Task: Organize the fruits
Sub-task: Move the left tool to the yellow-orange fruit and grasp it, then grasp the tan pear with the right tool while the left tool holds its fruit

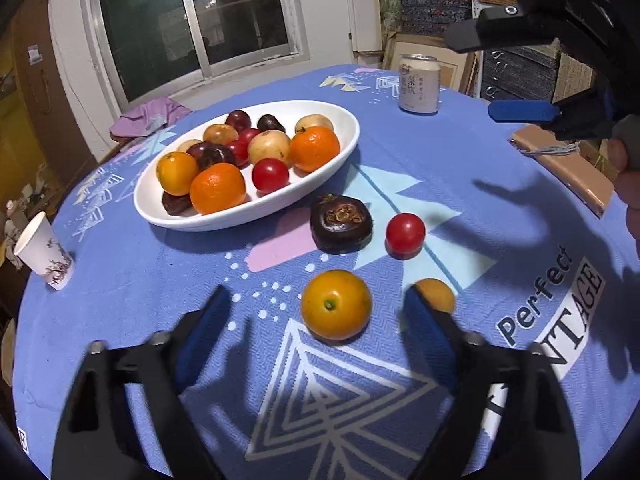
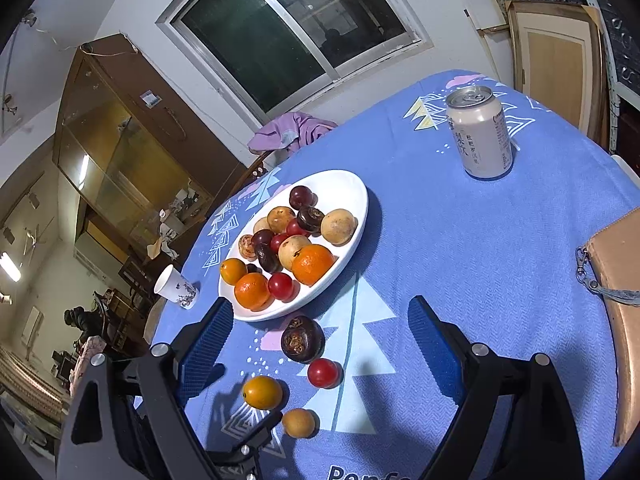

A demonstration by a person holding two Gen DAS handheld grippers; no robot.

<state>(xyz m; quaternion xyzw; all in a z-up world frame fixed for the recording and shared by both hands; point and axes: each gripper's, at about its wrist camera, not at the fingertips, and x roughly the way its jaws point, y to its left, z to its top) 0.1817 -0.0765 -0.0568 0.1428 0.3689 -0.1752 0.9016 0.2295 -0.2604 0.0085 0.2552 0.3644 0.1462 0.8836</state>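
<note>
A white oval plate (image 1: 344,120) (image 2: 356,188) holds several fruits: oranges, red and dark ones, pale brown ones. On the blue cloth in front of it lie a dark wrinkled fruit (image 1: 341,223) (image 2: 302,339), a red fruit (image 1: 405,233) (image 2: 322,373), a yellow-orange fruit (image 1: 336,304) (image 2: 262,392) and a small tan fruit (image 1: 436,294) (image 2: 298,423). My left gripper (image 1: 316,316) is open and empty, low over the cloth, with the yellow-orange fruit between its fingers. My right gripper (image 2: 320,328) is open and empty, held higher; it also shows in the left wrist view (image 1: 472,76) at top right.
A drink can (image 1: 419,84) (image 2: 480,132) stands at the back of the round table. A paper cup (image 1: 44,252) (image 2: 174,287) stands at the left edge. A tan pouch (image 1: 568,164) (image 2: 616,280) lies at the right edge. A purple cloth (image 1: 148,114) (image 2: 292,130) hangs behind the table.
</note>
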